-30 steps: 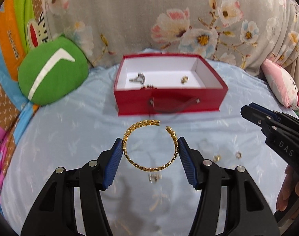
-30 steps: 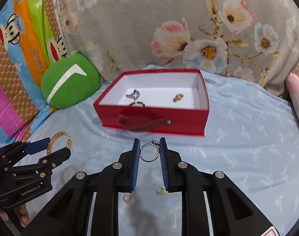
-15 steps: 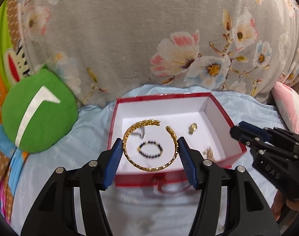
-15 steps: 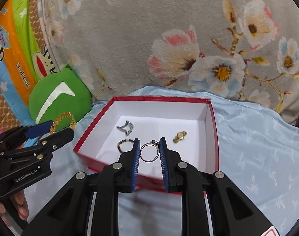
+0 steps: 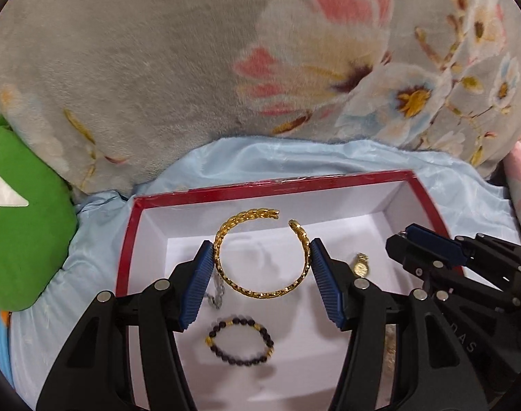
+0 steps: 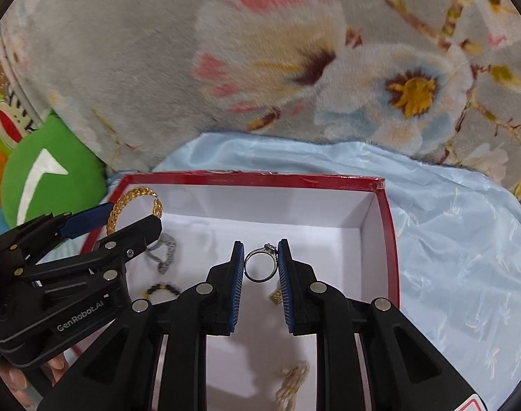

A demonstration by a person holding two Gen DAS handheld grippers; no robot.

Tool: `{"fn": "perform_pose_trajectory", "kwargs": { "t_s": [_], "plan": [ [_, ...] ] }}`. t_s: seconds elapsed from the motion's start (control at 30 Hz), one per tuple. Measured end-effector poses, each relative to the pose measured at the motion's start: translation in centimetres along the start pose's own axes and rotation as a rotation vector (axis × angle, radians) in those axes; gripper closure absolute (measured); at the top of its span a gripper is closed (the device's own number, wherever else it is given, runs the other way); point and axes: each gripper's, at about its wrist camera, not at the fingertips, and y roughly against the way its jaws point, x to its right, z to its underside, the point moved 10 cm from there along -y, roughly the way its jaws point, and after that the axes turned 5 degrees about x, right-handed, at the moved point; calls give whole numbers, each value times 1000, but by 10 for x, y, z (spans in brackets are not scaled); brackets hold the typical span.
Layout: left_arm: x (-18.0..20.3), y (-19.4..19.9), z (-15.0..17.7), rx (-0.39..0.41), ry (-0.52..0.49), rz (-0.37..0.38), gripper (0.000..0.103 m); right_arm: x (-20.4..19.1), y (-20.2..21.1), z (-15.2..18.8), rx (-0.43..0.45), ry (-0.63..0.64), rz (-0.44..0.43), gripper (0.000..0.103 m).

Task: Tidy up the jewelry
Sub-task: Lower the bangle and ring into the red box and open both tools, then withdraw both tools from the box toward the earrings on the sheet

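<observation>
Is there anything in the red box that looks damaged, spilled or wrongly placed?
Nothing stands out. The red box sits upright, and the beaded bracelet lies flat inside. The gold bangle and ring are held above it.

The box (image 5: pixel 428 198) was red outside and white inside. The bangle (image 5: pixel 260 291) was gold, like a braid. The bead bracelet (image 5: pixel 239 342) was dark with a few gold beads. The ring (image 6: pixel 260 267) was silver. Each tool had black arms and blue pads (image 5: pixel 198 284). The sheet (image 6: pixel 466 239) was light blue. The blanket (image 5: pixel 157 68) was grey with pink and white flowers. The cushion (image 6: pixel 54 171) was green with a white mark.
</observation>
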Motion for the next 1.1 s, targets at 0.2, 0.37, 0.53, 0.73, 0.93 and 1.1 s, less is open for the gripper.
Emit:
{"fn": "perform_pose_trajectory", "kwargs": {
  "t_s": [0.2,0.37,0.53,0.73,0.93,1.1],
  "plan": [
    [1,-26,4,-36,3,-5,47,12,-25,7,-34,-3,17,84],
    [2,-35,10,-48,22,-5,47,15,-34,10,-46,-4,18,84],
    [3,-39,13,-49,13,-15,47,11,-36,9,-55,3,16,84],
    [-5,-39,10,-33,43,-41,30,8,-36,8,-48,-2,4,83],
    [-10,-35,11,-25,78,-37,27,8,-32,7,-30,5,5,82],
    [-10,-24,10,-4,78,-41,27,8,-20,4,-1,5,12,82]
  ]
}}
